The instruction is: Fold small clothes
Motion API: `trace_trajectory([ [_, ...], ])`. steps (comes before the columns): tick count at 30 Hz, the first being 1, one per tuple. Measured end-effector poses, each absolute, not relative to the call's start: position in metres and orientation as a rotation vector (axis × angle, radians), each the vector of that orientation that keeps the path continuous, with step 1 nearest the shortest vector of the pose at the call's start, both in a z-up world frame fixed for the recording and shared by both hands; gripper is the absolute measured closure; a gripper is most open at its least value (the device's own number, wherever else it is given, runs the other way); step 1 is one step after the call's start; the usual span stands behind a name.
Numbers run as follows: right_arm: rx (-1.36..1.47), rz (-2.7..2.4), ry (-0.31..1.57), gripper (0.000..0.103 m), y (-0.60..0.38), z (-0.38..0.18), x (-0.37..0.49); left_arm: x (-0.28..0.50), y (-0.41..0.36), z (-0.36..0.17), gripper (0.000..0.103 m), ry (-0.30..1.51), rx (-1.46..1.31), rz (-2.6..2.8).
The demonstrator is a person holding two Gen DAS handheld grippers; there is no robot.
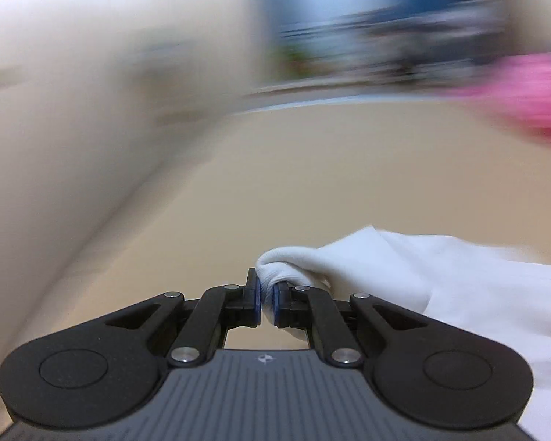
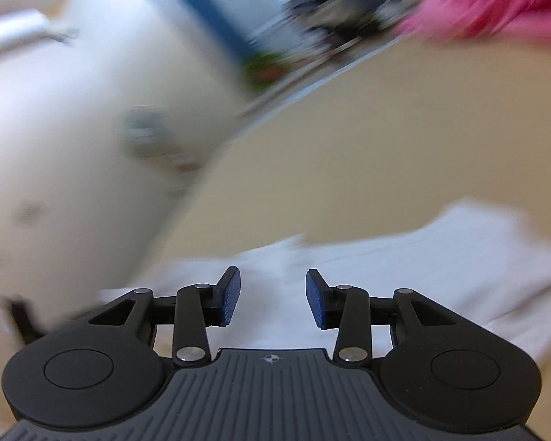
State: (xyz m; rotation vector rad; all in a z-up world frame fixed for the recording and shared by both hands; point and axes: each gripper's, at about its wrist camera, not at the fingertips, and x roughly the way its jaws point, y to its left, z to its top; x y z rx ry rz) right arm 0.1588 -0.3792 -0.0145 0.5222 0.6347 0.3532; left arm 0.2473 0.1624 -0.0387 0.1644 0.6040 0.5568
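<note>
A white garment [image 1: 404,275] lies on the beige table [image 1: 293,183] and trails off to the right. My left gripper [image 1: 266,290] is shut on a bunched edge of it, which bulges out just above the blue pads. In the right wrist view the same white garment [image 2: 422,257] spreads flat under and ahead of my right gripper [image 2: 272,294]. That gripper is open and empty, its blue pads [image 2: 231,296] wide apart just above the cloth. Both views are blurred by motion.
A pink piece of clothing [image 1: 525,95] lies at the far right of the table, also in the right wrist view [image 2: 496,3]. A white wall [image 2: 73,128] rises to the left. Blurred blue and dark shapes [image 1: 349,29] stand beyond the table's far edge.
</note>
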Motion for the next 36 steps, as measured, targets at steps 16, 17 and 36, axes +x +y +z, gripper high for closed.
trace_trajectory([
  [16,-0.138,0.488,0.641,0.053,-0.239,-0.037,0.147,0.293,0.099,-0.075,0.058,0.804,-0.104,0.095],
  [17,-0.159,0.513,0.637,0.053,-0.226,-0.041,0.146,0.297,0.088,-0.085,0.058,0.827,-0.07,0.063],
  [36,0.139,0.158,0.519,0.1,-0.383,0.041,0.148,0.298,0.096,-0.135,0.096,1.03,-0.025,-0.017],
])
